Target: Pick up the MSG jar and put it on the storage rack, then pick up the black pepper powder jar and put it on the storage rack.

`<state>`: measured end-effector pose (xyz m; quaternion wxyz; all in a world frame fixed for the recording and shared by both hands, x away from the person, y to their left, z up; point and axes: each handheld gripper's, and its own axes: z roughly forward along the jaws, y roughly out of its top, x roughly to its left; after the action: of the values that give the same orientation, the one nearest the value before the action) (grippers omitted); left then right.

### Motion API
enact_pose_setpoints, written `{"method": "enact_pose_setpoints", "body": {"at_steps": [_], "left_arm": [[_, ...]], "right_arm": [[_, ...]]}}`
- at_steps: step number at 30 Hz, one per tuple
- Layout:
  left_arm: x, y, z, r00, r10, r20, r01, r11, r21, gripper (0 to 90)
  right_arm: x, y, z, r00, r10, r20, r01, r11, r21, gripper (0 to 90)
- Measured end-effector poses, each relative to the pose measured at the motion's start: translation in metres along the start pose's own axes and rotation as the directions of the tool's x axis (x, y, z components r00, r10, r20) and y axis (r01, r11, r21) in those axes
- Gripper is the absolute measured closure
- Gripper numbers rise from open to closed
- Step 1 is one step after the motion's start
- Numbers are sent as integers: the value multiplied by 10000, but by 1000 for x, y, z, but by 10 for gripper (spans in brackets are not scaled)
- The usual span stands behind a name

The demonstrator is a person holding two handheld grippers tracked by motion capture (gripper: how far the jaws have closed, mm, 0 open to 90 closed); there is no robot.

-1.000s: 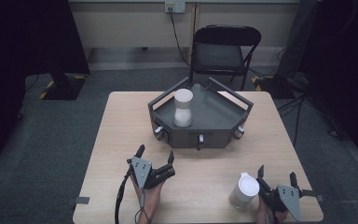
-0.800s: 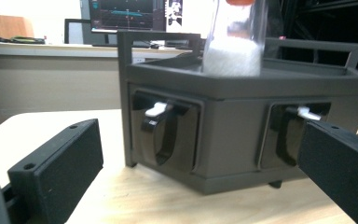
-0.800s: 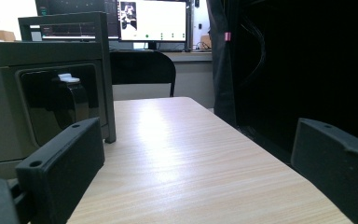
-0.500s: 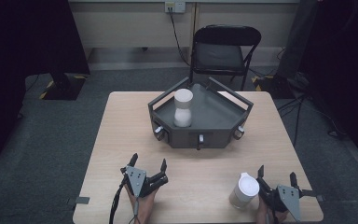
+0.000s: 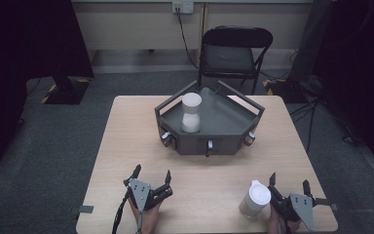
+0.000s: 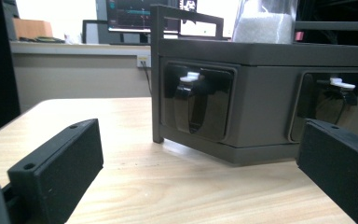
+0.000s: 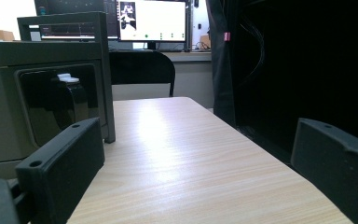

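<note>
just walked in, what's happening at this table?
A person holds a gripper in each hand at the near edge of the table. Both the left gripper and the right gripper are open and hold nothing. A white lidded cup stands just left of the right gripper. Farther back sits a dark tray with a white container upright inside it. Nothing is being gripped at this moment.

In the left gripper view, we see the white jar (image 6: 265,21) cut off by the top edge, and the grey tray (image 6: 261,102) runs off the right side. In the high view, our hands (image 5: 143,222) are cut by the bottom edge. The small knobs (image 5: 208,145) on the tray front are too small to make out there. In the right gripper view, the tray (image 7: 9,93) is cut at the left edge.
</note>
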<state>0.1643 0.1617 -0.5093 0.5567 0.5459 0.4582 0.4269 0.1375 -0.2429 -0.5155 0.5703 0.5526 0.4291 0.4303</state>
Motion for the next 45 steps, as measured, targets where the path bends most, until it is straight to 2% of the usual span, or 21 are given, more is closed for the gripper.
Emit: {"method": "enact_pose_setpoints", "body": {"at_steps": [10, 15, 17, 22, 45], "left_arm": [[-5, -6, -2, 9991, 231, -349, -240, 9994, -240, 8], [-5, -7, -2, 9983, -162, -566, 144, 9994, -329, 2], [-7, -8, -3, 9979, -72, -647, 47, 9993, -382, 3], [-11, -8, -2, 9971, 431, -629, -450, 9986, -292, 3], [-12, -8, -2, 9970, 386, -675, -407, 9987, -301, 3]], "right_arm": [[0, 0, 0, 10000, 1, 1, -1, 10000, -3, 10], [0, 0, -1, 10000, 5, -25, -5, 10000, -6, 10], [0, 0, -1, 10000, 0, -25, 0, 10000, -10, 10], [0, 0, -1, 10000, -1, -24, 1, 10000, -7, 10], [0, 0, -1, 10000, 6, 7, -6, 10000, 0, 10]]}}
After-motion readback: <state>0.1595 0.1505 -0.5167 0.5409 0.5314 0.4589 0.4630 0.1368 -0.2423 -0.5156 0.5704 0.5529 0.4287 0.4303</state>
